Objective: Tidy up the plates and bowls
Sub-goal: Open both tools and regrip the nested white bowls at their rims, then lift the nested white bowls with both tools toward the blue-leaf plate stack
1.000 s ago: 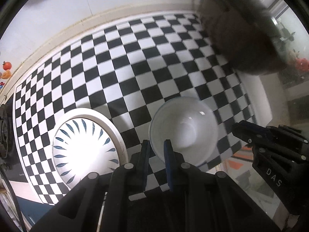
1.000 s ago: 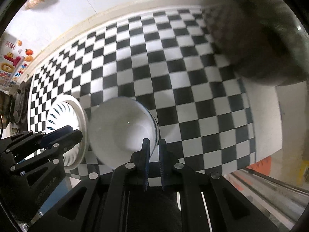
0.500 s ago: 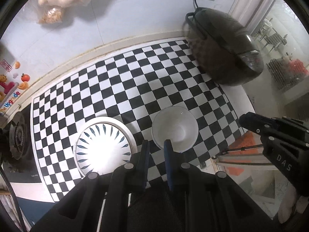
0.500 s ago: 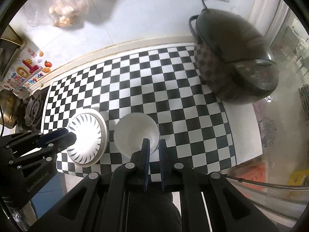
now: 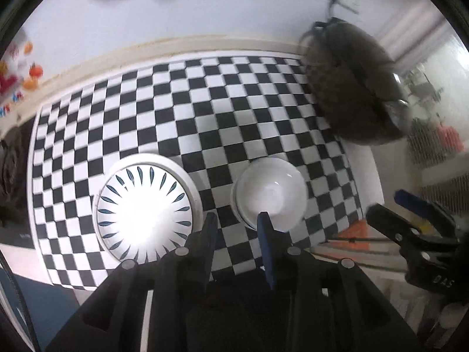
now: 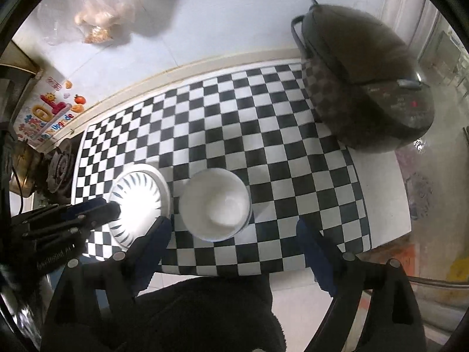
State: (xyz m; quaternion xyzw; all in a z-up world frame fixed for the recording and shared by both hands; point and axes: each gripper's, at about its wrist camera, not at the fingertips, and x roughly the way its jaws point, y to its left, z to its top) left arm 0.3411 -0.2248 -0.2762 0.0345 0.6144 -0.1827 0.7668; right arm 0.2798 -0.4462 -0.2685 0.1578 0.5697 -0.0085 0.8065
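Most of the checkered bench [image 6: 222, 123] lies bare from the wall edge down to its middle, open for a claw to pass. Obstacles: the dark cooker [image 6: 360, 88] fills the far right corner, and the patterned plate [image 6: 137, 199] and white bowl [image 6: 215, 204] sit just beside each other near the front edge, a narrow gap between them.
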